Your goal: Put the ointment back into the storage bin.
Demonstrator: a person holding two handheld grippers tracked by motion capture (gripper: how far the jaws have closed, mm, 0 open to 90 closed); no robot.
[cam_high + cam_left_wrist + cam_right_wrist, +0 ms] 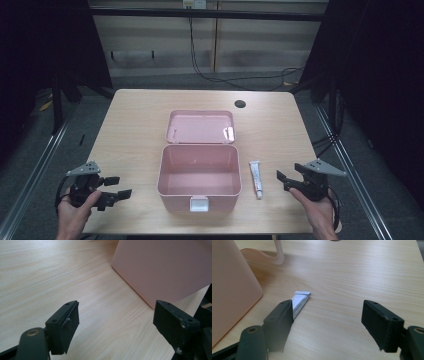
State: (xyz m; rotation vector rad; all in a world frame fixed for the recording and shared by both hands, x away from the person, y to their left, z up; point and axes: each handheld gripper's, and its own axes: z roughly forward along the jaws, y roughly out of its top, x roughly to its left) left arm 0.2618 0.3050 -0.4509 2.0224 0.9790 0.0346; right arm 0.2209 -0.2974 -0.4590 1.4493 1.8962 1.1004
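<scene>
An open pink box [199, 175] stands at the middle of the table, its lid [201, 126] lying flat behind it and a white latch at its front. A small white tube [256, 178] lies just right of the box. My left gripper [116, 188] is held open near the front left, its jaws pointing toward the box wall [165, 267]. My right gripper [283, 180] is held open at the front right, a little right of the tube. In the right gripper view the tube [299, 302] lies partly behind the left jaw, with the box [229, 290] at the left.
The wooden table [135, 125] has a round cable hole [240, 104] near its back right. Metal rails run along both sides of the table, and cables hang by the wall behind it.
</scene>
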